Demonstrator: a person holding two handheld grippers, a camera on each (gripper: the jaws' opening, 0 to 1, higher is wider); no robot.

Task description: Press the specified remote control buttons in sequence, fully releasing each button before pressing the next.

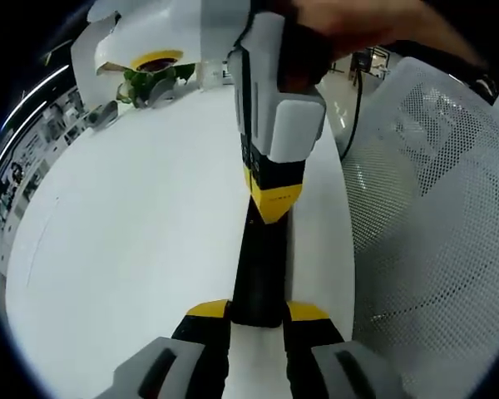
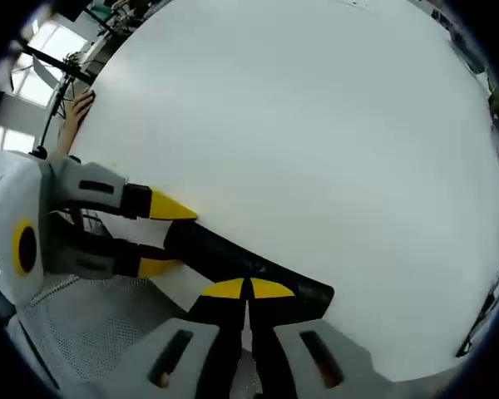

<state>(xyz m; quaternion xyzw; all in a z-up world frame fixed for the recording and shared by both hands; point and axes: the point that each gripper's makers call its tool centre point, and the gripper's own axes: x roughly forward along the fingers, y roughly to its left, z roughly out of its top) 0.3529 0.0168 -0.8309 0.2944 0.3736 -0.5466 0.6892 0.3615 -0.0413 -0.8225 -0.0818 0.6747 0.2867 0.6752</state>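
Note:
A black remote control [image 1: 256, 266] lies lengthwise on the white table [image 1: 133, 233], close to its edge. My left gripper [image 1: 258, 311] is shut on the remote's near end, one yellow-tipped finger on each side. My right gripper [image 1: 273, 199] comes down from above with its yellow tips closed together, resting on the remote's top face further along. In the right gripper view the shut right gripper [image 2: 248, 288] sits on the remote [image 2: 233, 258]. The left gripper [image 2: 165, 236] reaches in from the left and clamps the remote's far end.
A white mesh chair [image 1: 432, 216] stands right beside the table edge, also visible as chair mesh [image 2: 91, 324]. A green plant [image 1: 150, 79] stands at the table's far end. A person's hand [image 2: 75, 116] rests at the table's rim.

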